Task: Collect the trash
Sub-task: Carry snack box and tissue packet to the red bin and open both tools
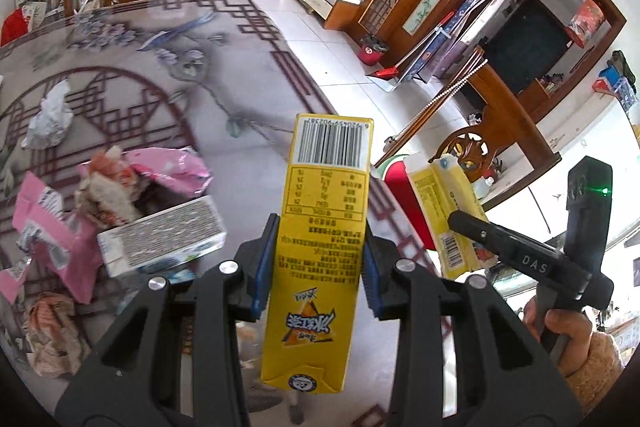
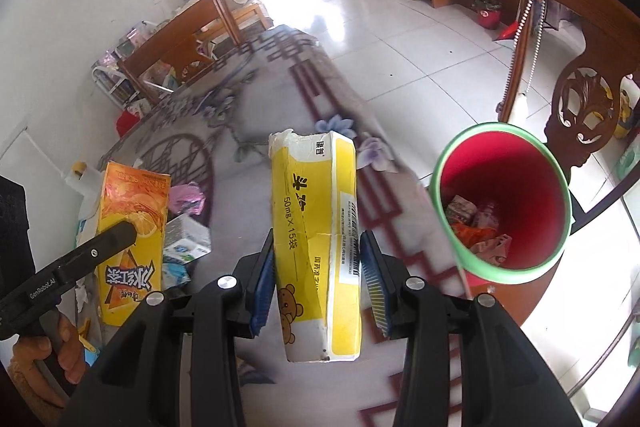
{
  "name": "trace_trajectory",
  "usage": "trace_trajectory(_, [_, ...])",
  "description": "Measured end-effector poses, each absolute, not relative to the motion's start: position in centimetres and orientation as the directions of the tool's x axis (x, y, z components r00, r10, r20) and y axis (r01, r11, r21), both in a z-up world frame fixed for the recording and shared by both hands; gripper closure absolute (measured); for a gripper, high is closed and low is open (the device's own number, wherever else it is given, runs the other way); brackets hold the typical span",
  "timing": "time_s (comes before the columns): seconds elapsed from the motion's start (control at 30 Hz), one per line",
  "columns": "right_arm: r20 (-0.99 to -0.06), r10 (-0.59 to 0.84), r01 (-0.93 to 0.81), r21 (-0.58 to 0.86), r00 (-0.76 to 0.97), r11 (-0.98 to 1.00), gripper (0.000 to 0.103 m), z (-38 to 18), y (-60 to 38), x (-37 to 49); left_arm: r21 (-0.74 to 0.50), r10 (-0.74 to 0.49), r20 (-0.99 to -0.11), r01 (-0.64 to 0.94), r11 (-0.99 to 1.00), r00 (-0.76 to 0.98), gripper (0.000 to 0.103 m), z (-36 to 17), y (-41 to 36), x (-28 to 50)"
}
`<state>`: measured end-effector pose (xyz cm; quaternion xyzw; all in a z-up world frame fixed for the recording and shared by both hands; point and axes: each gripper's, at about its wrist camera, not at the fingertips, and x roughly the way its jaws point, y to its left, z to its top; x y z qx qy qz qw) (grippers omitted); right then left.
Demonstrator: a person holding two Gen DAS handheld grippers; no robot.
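left wrist view:
step: mid-collection, carrying; left gripper (image 1: 318, 263) clamps the yellow iced-tea carton (image 1: 320, 251) between its blue pads, carton lifted above the table (image 1: 248, 67)
right of claw: right gripper (image 1: 464, 221) holds a yellow medicine box (image 1: 444, 211); red of the bin (image 1: 396, 175) peeks between the two boxes
left of claw: white box (image 1: 160, 239), pink wrappers (image 1: 60, 227), crumpled tissue (image 1: 50, 117), all on the table, not yet picked

right wrist view:
step: right gripper (image 2: 318, 279) pinches the torn yellow medicine box (image 2: 316, 239) at mid-length, held up off the table (image 2: 256, 115)
bin: red trash bin (image 2: 558, 251) with green rim, just right of claw, open top, some trash inside
next: likely swing right over the rim, then release; needs the box clear of the rim
in the way: wooden chair (image 2: 588, 99) behind bin, near; left gripper (image 2: 124, 233) with iced-tea carton (image 2: 132, 239) at left, apart
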<state>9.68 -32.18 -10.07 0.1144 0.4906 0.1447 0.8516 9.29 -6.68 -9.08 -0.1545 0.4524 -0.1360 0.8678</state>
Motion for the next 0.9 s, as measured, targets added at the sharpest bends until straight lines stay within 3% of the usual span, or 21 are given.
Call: trace_trajectory(0.9, [-0.804, 0.296, 0.015, 0.354, 0.516, 0.935, 0.064, -11.0, -47.3, 13.2, -0.398, -0.457, -0.746, 0.227, 0.889, 0.484, 0.067, -9.8, -22.3, 17.2])
